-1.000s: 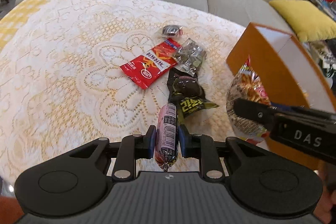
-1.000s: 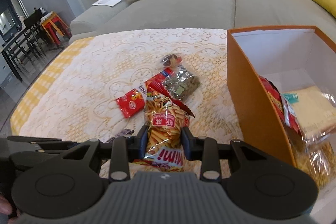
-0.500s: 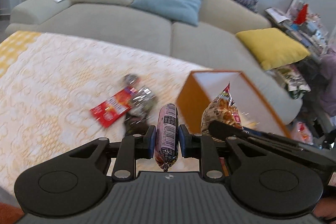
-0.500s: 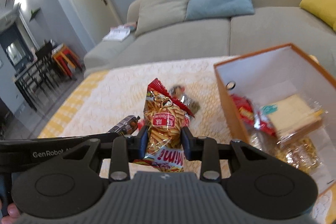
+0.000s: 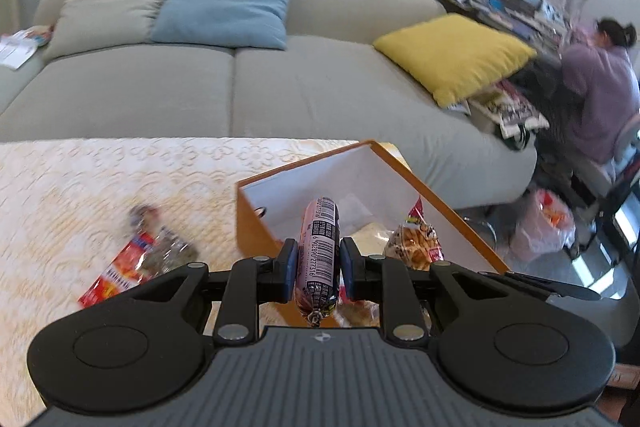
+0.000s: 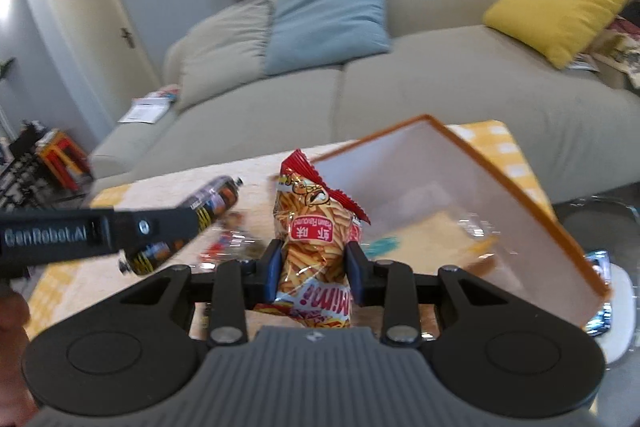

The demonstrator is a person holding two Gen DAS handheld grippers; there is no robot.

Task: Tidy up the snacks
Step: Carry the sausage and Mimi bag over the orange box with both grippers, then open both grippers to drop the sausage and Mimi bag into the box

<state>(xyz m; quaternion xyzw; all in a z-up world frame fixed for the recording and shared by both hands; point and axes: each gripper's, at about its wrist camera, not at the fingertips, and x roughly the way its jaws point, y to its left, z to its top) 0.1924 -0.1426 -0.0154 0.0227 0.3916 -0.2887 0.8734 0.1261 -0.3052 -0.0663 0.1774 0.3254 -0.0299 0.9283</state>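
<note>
Gripping a pink sausage stick (image 5: 318, 259), the left gripper (image 5: 317, 263) hangs above the orange box (image 5: 256, 227) on the bench (image 5: 60, 195). Right gripper (image 6: 314, 269) fingers clamp a prawn-cracker bag (image 6: 314, 247) beside the box's open top.

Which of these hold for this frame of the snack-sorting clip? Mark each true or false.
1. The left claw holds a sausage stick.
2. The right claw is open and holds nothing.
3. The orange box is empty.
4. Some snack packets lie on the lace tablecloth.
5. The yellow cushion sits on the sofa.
1. True. The left claw is shut on the sausage stick.
2. False. The right claw is shut on the prawn-stick bag.
3. False. The orange box already holds packaged snacks.
4. True. Snack packets, blurred, lie on the lace tablecloth beside the box.
5. True. The yellow cushion rests on the sofa.
</note>
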